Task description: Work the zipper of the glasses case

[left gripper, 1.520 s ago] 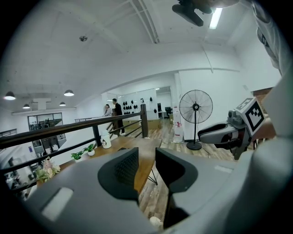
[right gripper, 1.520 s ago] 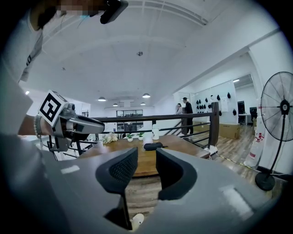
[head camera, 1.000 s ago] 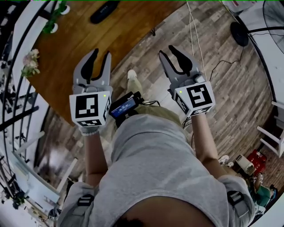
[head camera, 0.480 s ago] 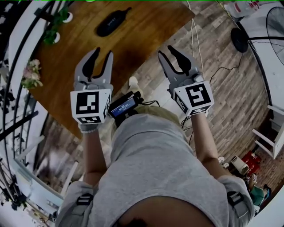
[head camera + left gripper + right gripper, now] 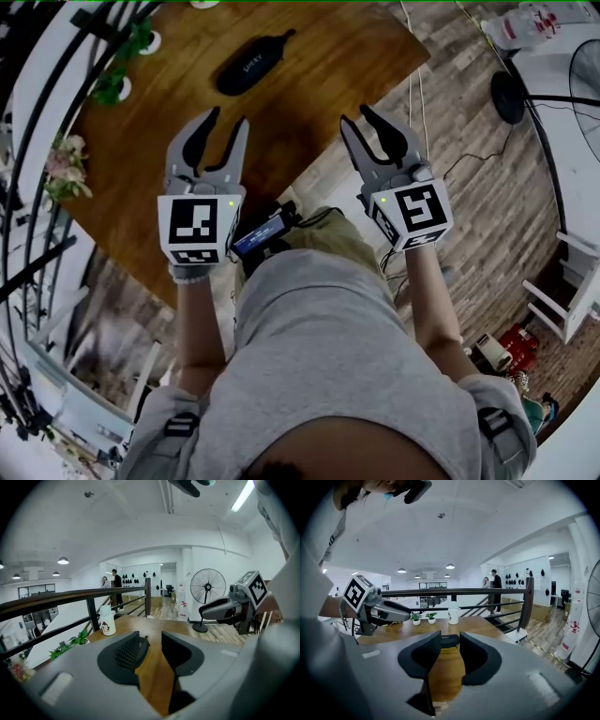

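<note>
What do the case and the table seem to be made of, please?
Case: black and matte, perhaps a fabric or leatherette shell. It shows no shine, but it is too small to be sure.
Table: wood or wood veneer, warm brown with a low sheen. Grain streaks run across the top.

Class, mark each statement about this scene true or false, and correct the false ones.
1. The black elongated glasses case lies on the brown wooden table. True.
2. The left gripper grips the case. False: its jaws are opening with nothing between them, and the case lies apart from them on the table.
3. The right gripper has its jaws apart. True.
4. The white bottle stands on the floor. False: it stands on the table.
</note>
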Motion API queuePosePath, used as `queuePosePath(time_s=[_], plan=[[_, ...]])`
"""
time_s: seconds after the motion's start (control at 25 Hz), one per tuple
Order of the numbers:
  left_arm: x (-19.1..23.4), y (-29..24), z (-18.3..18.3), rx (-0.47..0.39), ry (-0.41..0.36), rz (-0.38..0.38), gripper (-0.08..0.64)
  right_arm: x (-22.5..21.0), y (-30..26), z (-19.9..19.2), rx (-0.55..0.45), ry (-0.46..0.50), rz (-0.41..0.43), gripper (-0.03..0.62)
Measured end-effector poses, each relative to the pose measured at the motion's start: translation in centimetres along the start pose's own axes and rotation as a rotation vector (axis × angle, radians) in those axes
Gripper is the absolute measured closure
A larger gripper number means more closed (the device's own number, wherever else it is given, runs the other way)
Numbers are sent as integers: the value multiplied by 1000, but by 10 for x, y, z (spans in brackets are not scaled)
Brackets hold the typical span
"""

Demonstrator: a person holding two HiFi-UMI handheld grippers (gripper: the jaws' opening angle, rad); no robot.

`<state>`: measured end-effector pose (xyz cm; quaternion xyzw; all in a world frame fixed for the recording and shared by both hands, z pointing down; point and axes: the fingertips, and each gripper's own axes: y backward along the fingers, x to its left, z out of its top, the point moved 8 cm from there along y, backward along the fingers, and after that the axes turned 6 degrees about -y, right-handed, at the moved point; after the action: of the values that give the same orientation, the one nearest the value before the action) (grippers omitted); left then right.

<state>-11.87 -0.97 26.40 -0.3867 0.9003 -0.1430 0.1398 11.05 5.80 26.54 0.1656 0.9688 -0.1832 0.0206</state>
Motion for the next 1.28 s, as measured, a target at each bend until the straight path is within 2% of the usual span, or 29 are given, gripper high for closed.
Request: queuePosePath(time_s=[0.48, 0.84, 1.28], plan=[[17, -38, -17, 65, 8, -6, 385, -13, -37, -5, 45, 4, 65, 471], [35, -76, -38, 151, 14, 2, 371, -32, -71, -3, 68, 27, 123, 471], [47, -116, -67, 251, 15, -24, 357, -48, -107, -16, 122, 33, 190, 471]])
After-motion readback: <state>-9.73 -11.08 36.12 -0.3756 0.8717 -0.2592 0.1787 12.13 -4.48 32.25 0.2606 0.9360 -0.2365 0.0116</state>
